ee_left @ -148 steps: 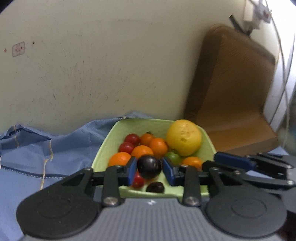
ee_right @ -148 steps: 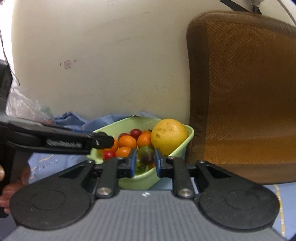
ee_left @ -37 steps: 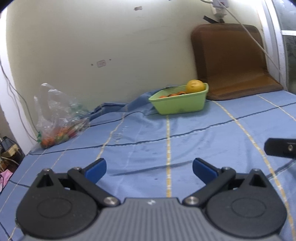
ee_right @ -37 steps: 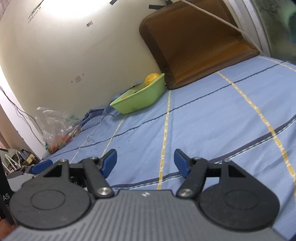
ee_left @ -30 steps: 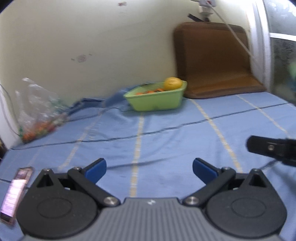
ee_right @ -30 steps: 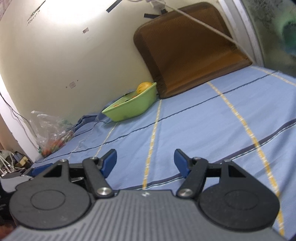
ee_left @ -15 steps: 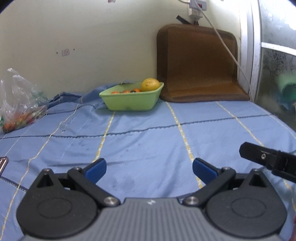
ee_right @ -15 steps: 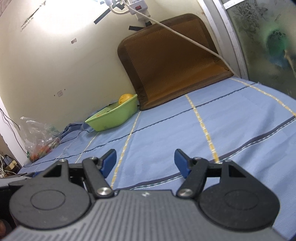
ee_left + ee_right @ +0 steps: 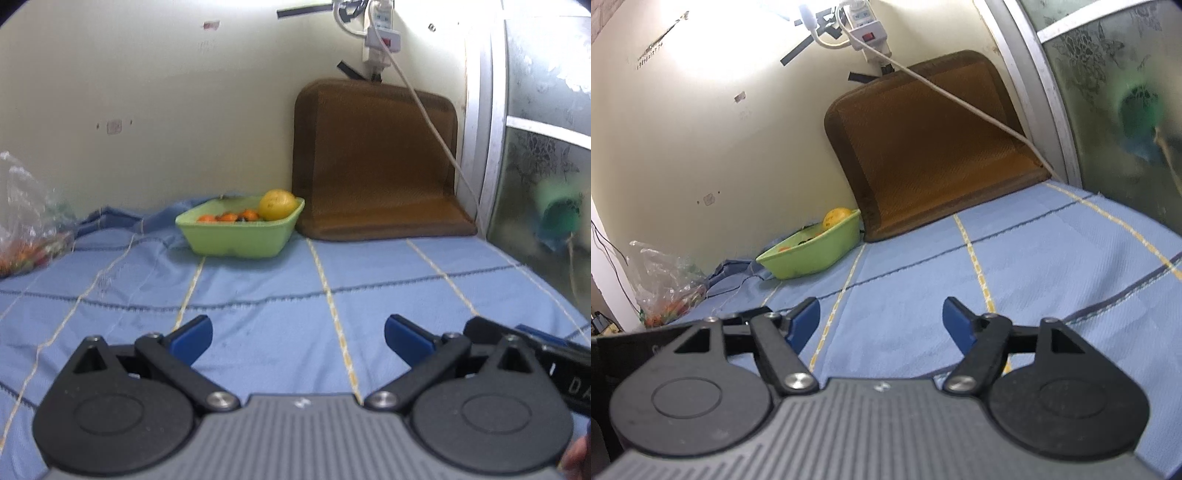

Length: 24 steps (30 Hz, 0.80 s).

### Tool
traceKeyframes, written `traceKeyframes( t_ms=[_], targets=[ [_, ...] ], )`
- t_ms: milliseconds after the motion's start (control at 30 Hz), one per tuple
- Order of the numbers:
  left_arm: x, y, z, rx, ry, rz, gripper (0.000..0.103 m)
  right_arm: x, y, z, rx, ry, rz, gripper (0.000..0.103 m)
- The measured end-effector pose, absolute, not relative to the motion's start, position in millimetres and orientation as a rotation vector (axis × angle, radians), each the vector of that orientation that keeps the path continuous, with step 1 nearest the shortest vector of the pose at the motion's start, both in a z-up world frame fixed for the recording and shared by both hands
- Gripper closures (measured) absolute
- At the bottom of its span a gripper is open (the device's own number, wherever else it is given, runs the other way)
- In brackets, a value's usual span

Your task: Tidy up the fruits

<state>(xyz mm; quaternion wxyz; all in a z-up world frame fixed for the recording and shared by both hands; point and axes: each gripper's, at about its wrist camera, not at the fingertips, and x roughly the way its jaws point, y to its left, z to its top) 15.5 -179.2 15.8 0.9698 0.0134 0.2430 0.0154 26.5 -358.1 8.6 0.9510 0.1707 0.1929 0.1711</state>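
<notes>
A light green bowl (image 9: 240, 236) (image 9: 812, 258) stands far off by the wall on the blue cloth. It holds a big yellow citrus (image 9: 277, 205) (image 9: 836, 216), small orange fruits (image 9: 225, 217) and a dark one. My left gripper (image 9: 298, 338) is open over bare cloth, well short of the bowl. My right gripper (image 9: 881, 321) is empty too, its jaws opening wider, nothing between them. The right gripper's black arm (image 9: 535, 347) shows at the lower right of the left wrist view.
A clear plastic bag of small fruits (image 9: 26, 236) (image 9: 665, 284) lies at the far left by the wall. A brown cushion (image 9: 373, 162) (image 9: 931, 147) leans in the corner beside the bowl. A white cable (image 9: 424, 110) hangs from a power strip. A frosted window (image 9: 1115, 110) closes the right side.
Both grippers, shut on small fruits at the bowl in the oldest frames, now stand empty far back from it. Over the last second both views swung right, showing the window.
</notes>
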Motion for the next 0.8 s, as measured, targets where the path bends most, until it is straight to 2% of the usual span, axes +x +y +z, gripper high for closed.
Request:
traceKeyframes(
  t_ms=[467, 800],
  targets=[
    [19.2, -190.6, 20.7, 0.108, 0.455, 0.087, 0.0, 26.5, -367.8, 21.2, 0.325, 0.341, 0.299, 0.027],
    [17.1, -175.8, 16.5, 0.015, 0.496, 0.043, 0.0, 26.1, -363.6, 20.3, 0.307, 0.344, 0.311, 0.026]
  ],
)
